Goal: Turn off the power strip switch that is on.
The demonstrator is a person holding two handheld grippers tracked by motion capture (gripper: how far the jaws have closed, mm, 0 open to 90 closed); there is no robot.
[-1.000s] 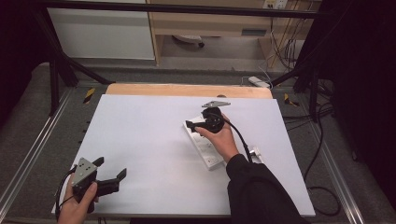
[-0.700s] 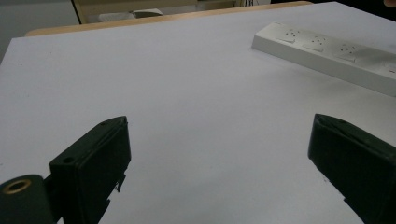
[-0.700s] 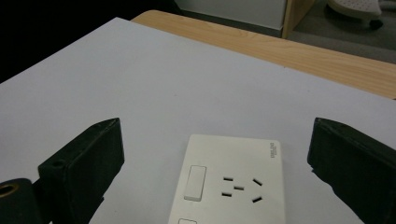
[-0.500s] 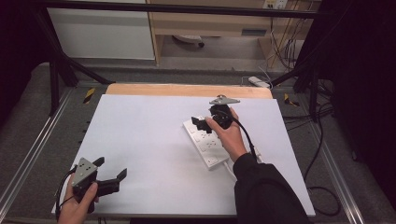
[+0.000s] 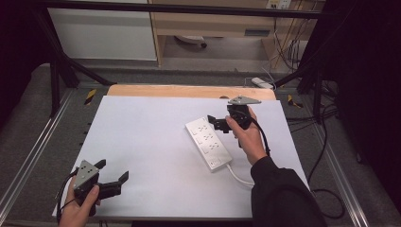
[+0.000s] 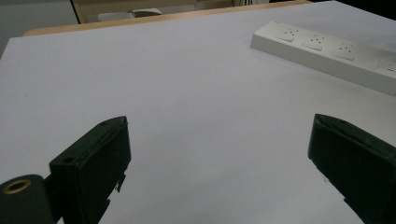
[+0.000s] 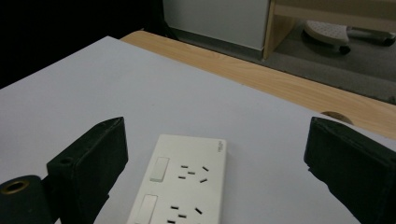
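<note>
From where I stand, the left gripper [image 5: 113, 182] sits low at about seven o'clock on the white table [image 5: 142, 142], held in the person's left hand [image 5: 78, 208], its grey plate on top and its jaws spread wide with nothing between them; in the left gripper view those two black jaws stand far apart over bare white surface, and the power strip [image 6: 327, 49] lies well off at roughly one o'clock from them. Moving toward the middle, that white power strip [image 5: 209, 143] rests flat on the table just right of centre, lying aslant from eleven o'clock down to five o'clock, with its white cord [image 5: 239, 175] trailing off the lower end toward the person's dark sleeve [image 5: 283, 194]. Further right, at about two o'clock on the table, the right gripper [image 5: 213, 124] is held in the right hand [image 5: 248, 137] at the strip's upper end, its jaws also gaping; in the right gripper view the strip [image 7: 182, 186] lies between and below the two parted jaws, and I cannot tell whether either touches it. A wooden edge [image 5: 189, 91] runs along twelve o'clock.
</note>
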